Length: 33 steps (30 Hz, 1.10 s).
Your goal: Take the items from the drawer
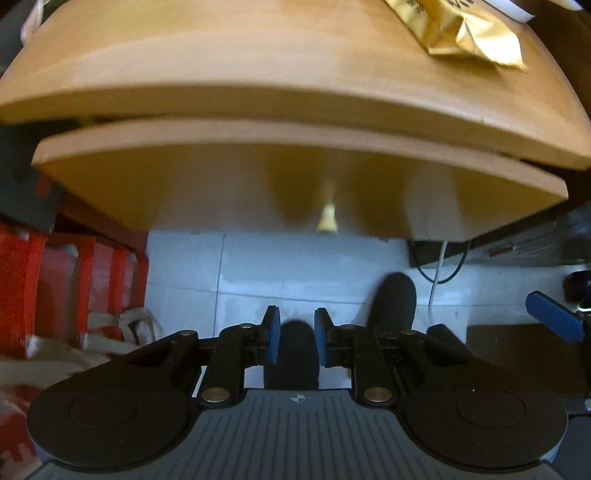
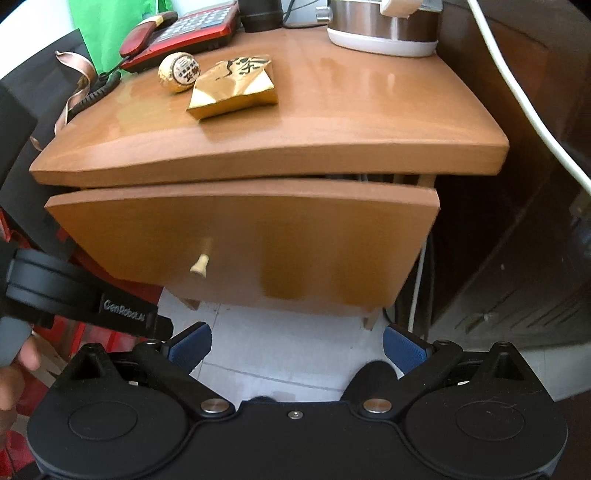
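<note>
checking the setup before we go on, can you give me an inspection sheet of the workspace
surface: wooden nightstand top, glossy, mostly bare at the front.
job's things: drawer nearly shut, narrow gap at its top right; small knob untouched; gold packet and round wrapped ball lie on top.
clutter: red telephone, metal cooker, both at the back.
grippers: left gripper narrowly open, empty, over the floor; right gripper wide open, empty.
cables: white cable at right; coiled phone cord at left.
surroundings: white tiled floor, red bags at left, dark shoes below.
</note>
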Tool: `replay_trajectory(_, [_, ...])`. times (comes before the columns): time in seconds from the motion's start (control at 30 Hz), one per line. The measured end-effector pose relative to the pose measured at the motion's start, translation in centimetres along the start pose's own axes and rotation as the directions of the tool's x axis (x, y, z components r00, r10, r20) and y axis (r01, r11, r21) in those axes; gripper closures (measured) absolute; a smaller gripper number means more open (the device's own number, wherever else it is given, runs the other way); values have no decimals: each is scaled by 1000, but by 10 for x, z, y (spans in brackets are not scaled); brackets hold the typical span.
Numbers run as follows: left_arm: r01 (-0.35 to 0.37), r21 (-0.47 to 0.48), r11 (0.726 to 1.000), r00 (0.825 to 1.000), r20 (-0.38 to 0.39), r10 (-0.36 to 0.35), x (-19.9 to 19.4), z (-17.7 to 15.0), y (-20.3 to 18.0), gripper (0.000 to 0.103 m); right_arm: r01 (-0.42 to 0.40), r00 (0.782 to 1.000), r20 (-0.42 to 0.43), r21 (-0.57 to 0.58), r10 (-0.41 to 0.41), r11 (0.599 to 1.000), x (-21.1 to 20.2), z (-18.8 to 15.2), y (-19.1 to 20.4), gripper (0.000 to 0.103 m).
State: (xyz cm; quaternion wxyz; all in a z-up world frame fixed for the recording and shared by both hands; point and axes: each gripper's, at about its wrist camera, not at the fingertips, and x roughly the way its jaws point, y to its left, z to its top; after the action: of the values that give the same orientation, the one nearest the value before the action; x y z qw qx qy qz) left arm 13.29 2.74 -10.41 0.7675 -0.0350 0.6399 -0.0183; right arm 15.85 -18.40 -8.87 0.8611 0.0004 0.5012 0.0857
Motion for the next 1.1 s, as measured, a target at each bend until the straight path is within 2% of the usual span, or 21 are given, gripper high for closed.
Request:
replay_trajectory(0.07, [-9,-4,1000,1000,0,9,26,-29,-8,83,3,1000,-4,-2,-3,1000,-5,-8,1,3])
replay_trajectory(0.1, [-14,-4,1000,1000,-1,14,24,-36,-11,83,4,1000,-7,-2,-4,1000,-7,-12,2,3])
replay_trajectory(0.3, [-44,2,999,999,8,44,23,-56,-28,83,14,1000,-17,-19,-15,1000,-21,-35,4,3])
replay_trajectory(0.5, [-68,5,998,997,36,68,-1,-33,-38,82,27,999,-30,-30,-28,999,-31,-53,5,3])
replay_trajectory(0.73, [-70,-5,998,995,67,71,-5,-46,-32,82,29,999,-42,-66,-32,997,-38,-63,11,3])
replay_trajectory(1.1, [-81,-15,997,991,102,82,-4,-61,-23,81,28,998,-52,-53,-30,998,-49,-80,9,2])
